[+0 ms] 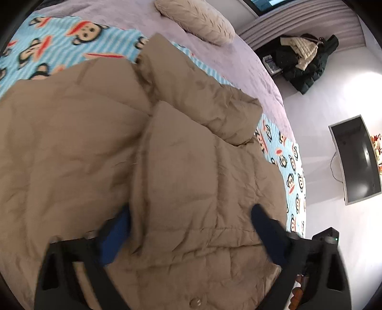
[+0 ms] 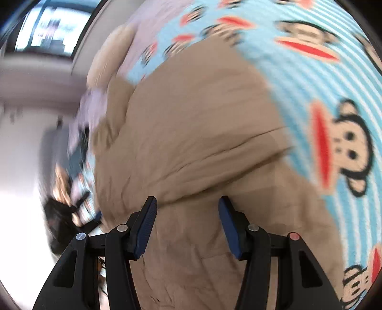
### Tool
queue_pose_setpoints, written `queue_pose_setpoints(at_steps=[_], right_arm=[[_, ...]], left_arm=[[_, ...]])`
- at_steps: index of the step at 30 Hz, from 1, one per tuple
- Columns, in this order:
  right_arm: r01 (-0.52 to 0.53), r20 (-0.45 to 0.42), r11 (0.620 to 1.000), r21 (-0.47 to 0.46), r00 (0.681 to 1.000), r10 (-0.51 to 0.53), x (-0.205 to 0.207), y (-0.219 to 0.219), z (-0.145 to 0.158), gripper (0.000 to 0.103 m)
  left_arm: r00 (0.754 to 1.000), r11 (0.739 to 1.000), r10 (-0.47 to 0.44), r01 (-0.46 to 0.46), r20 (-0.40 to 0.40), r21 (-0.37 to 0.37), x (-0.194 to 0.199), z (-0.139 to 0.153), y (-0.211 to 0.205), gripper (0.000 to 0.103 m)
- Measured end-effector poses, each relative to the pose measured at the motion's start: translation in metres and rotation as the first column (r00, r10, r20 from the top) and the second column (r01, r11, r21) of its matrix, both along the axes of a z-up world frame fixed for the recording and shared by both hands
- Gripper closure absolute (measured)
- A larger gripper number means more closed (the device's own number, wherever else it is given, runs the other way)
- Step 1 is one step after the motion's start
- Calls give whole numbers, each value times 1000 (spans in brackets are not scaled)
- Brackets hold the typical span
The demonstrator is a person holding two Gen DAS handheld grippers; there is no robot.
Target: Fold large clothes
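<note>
A tan padded jacket lies spread on a bed, one front panel folded over its body and a sleeve lying across the top. My left gripper stands wide over the jacket's lower part. Its left finger is tucked beside the edge of the folded panel, and its right finger rests on the cloth, so the panel lies between them unpinched. In the blurred right wrist view my right gripper hovers open just over the jacket, with nothing between its blue pads.
Under the jacket is a blue striped blanket with monkey faces on a lilac bed cover. A beige pillow lies at the head. Beyond the bed's right edge are a pile of dark clothes and a dark screen.
</note>
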State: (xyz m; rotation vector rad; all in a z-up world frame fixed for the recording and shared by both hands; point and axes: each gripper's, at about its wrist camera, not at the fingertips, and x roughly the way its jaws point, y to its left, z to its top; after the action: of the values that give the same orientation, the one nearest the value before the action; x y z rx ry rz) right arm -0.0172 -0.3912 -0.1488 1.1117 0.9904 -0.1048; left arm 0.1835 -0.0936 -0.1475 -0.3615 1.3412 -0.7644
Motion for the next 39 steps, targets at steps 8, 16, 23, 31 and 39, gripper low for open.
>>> queue_pose_setpoints(at_steps=[8, 16, 23, 31, 39], right_arm=[[188, 102, 978, 86, 975, -196, -9, -42, 0, 48], [102, -9, 992, -73, 995, -103, 17, -29, -22, 89], [20, -37, 996, -89, 999, -23, 10, -25, -5, 71], [-12, 88, 973, -229, 996, 33, 1, -33, 57, 40], [68, 85, 987, -145, 995, -56, 45, -75, 33, 82]], left_arm=[[994, 999, -32, 36, 100, -36, -8, 33, 3, 90], [993, 982, -36, 14, 110, 191, -6, -15, 31, 89], [982, 951, 39, -93, 185, 295, -7, 11, 64, 50], [972, 958, 13, -80, 236, 274, -6, 42, 71, 50], [963, 966, -32, -39, 268, 257, -5, 27, 7, 50]])
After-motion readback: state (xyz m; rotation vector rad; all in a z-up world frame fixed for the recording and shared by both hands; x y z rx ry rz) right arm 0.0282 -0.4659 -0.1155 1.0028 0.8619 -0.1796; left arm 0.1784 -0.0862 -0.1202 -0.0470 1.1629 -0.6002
